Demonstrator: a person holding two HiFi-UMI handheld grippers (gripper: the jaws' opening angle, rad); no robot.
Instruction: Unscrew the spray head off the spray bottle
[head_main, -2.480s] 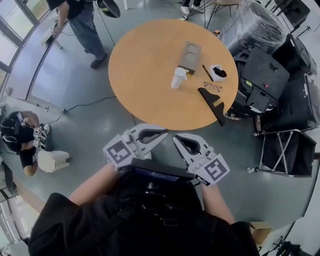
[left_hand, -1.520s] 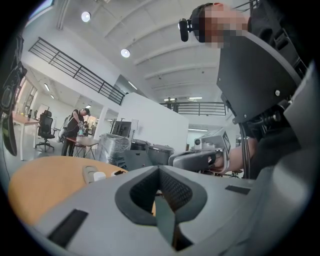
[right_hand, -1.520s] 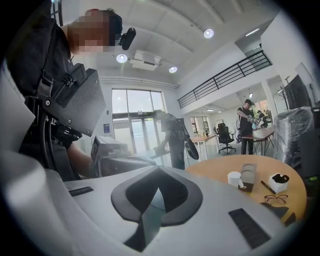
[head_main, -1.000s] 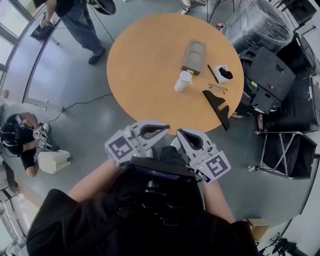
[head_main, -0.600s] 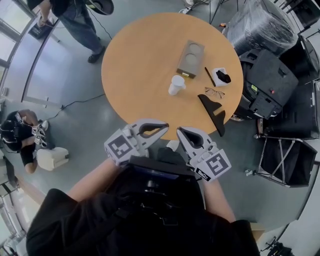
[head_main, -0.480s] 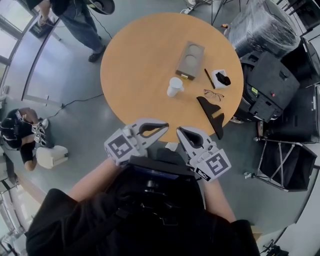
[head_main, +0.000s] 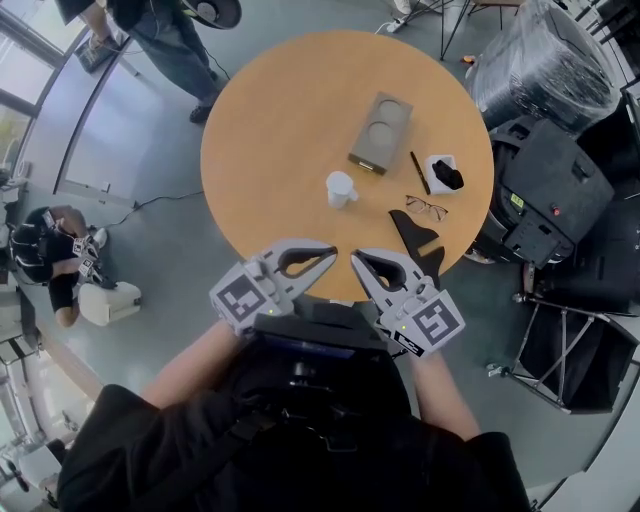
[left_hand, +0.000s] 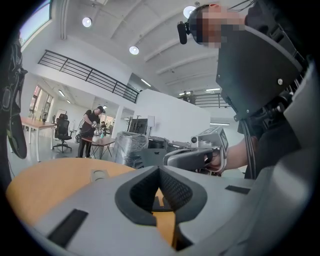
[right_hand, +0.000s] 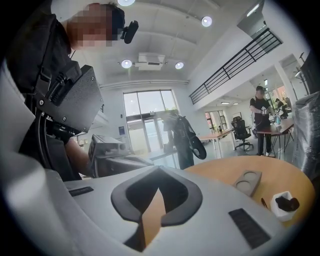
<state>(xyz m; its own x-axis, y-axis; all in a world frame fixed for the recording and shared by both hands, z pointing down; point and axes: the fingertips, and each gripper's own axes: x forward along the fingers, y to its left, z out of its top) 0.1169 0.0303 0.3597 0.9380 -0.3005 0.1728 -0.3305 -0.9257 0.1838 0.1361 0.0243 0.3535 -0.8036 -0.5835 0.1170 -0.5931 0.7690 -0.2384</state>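
2 grippers, your left gripper (head_main: 330, 253) and right gripper (head_main: 357, 260), hover side by side at the round table's (head_main: 260, 140) near rim, each with jaws pressed together on nothing. Ahead of both tips, untouched, stands the white spray bottle (head_main: 340, 189); beyond it lies a grey cup tray (head_main: 380, 133).

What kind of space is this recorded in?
Probably an open-plan office or lab hall: round wooden table, office chair farther off, railed mezzanine overhead, black equipment cases beside the table.

Round wooden table (head_main: 270, 130), grey floor (head_main: 150, 250)
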